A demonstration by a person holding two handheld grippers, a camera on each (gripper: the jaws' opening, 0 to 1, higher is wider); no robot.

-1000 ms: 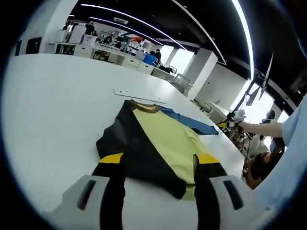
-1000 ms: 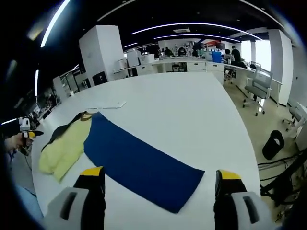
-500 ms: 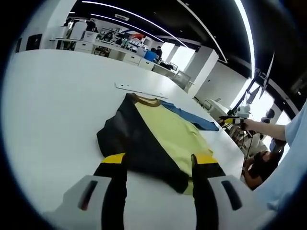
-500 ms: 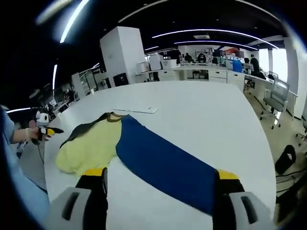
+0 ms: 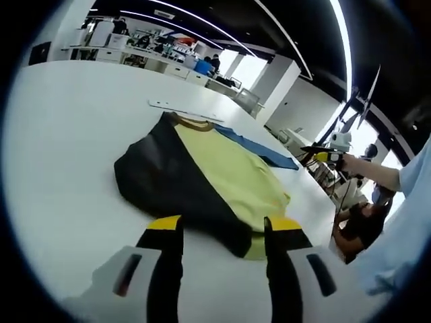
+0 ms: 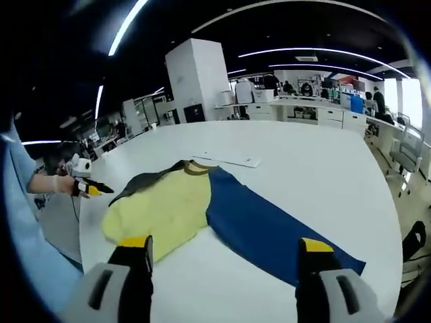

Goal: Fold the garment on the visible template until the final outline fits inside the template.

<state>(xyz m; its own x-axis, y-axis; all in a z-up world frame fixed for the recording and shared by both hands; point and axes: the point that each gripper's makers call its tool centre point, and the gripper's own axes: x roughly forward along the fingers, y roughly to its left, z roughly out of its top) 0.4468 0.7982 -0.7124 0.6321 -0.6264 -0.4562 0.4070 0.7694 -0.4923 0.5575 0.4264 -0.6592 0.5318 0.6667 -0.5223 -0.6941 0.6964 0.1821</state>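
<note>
A garment lies flat on the white table, with a black side, a yellow middle and a blue side. Its brown collar points away. My left gripper is open just short of the near hem, with nothing between its jaws. In the right gripper view the yellow part and blue part lie ahead of my open right gripper, which is also empty. A hand holds the right gripper beyond the blue side, and the left gripper shows by the black side.
A thin white flat strip lies on the table just past the collar, also seen as the strip. The white table stretches wide around the garment. Desks, chairs and people stand far behind. A light blue sleeve is at the right.
Both cameras have shifted: the left one closer to the near hem, the right one swung so the whole garment sits ahead. The garment lies as before. Both grippers stay open.
</note>
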